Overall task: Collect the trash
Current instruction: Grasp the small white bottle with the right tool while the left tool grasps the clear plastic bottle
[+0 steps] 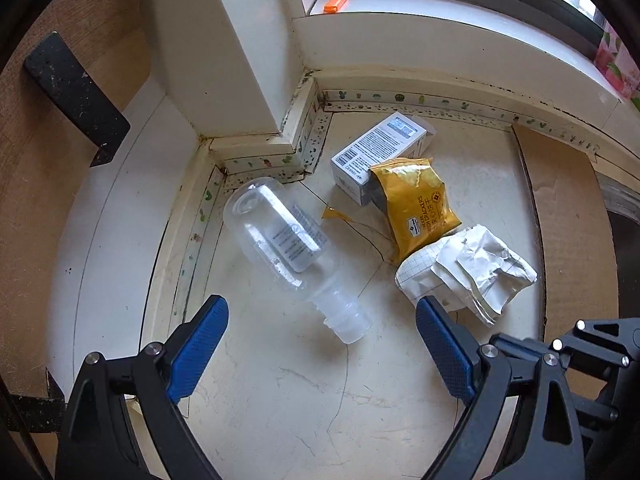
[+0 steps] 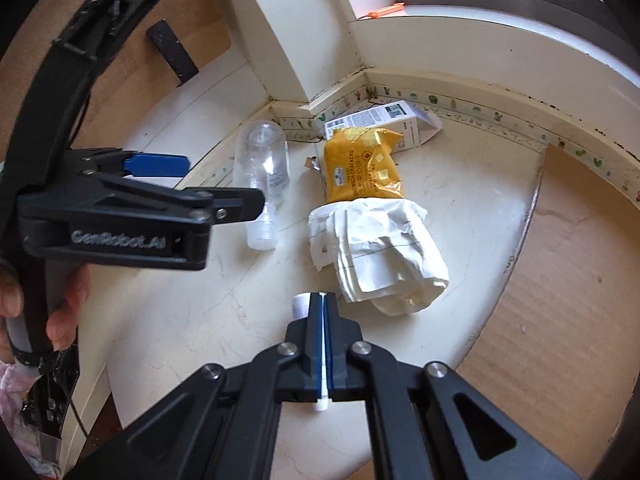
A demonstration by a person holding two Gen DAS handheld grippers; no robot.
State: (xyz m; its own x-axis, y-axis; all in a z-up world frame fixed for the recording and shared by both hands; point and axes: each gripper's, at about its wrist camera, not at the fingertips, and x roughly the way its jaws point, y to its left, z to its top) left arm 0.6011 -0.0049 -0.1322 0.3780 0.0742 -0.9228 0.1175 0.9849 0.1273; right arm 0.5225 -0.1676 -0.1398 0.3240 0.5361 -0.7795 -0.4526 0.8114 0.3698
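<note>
Clear plastic bottle (image 1: pixel 286 246) lying on bench (image 1: pixel 280 400), neck toward left hand-held gripper (image 1: pixel 322 326), jaws wide, nearer than right hand-held gripper (image 2: pixel 323 300), pinched on thin white strip (image 2: pixel 322 360).

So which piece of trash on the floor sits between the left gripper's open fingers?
The clear plastic bottle, lying on its side with its neck toward the left gripper. The crumpled paper, yellow cracker packet and white box lie off to the right.
</note>
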